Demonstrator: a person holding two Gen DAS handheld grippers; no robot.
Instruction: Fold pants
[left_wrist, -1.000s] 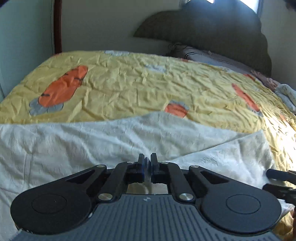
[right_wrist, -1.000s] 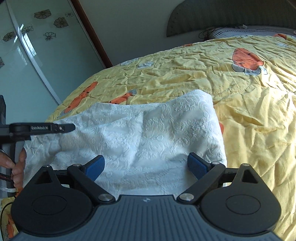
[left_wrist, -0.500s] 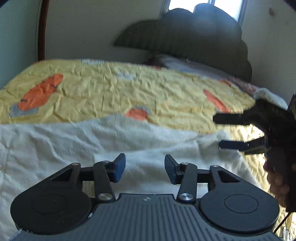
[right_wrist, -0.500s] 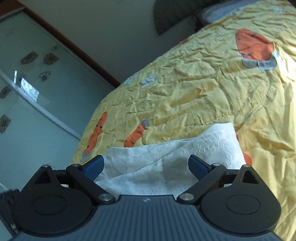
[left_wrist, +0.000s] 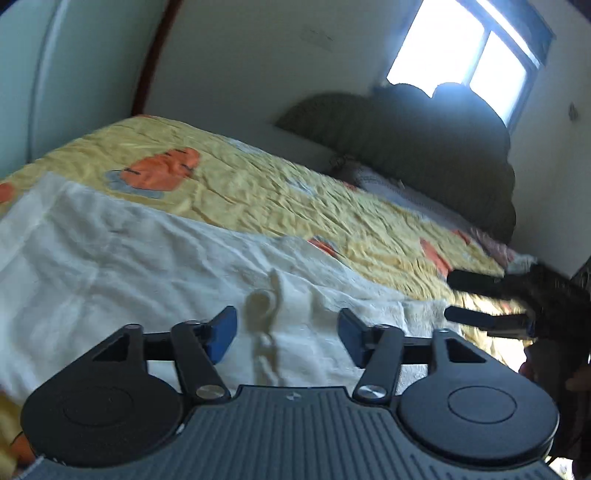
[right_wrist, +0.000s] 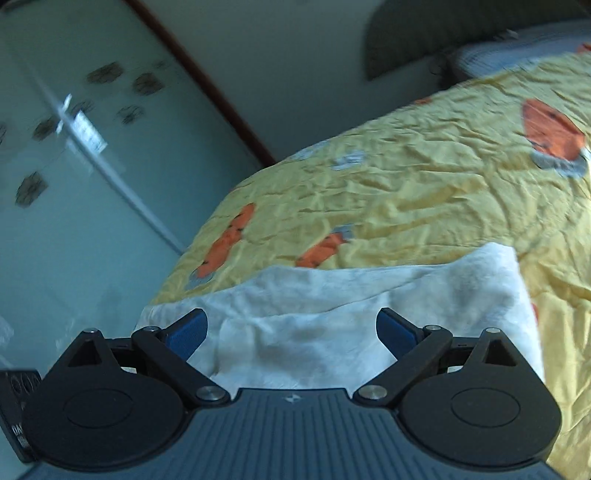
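The white pants (left_wrist: 129, 266) lie spread across the near part of the yellow bed cover (left_wrist: 295, 199), with a drawstring (left_wrist: 264, 314) near the waist. My left gripper (left_wrist: 284, 334) is open and empty just above the waist and drawstring. My right gripper (right_wrist: 290, 330) is open and empty above the folded white pants (right_wrist: 369, 302). The right gripper also shows in the left wrist view (left_wrist: 480, 299) at the right, open, beyond the cloth's right edge.
The bed cover (right_wrist: 424, 184) has orange carrot prints. A dark headboard (left_wrist: 424, 147) and a pillow (left_wrist: 388, 184) are at the far end under a bright window (left_wrist: 461, 62). A glass wardrobe door (right_wrist: 74, 147) stands left of the bed.
My left gripper has opened and let go of the pants, then tilted up. My right gripper stayed open and moved back and to the right.
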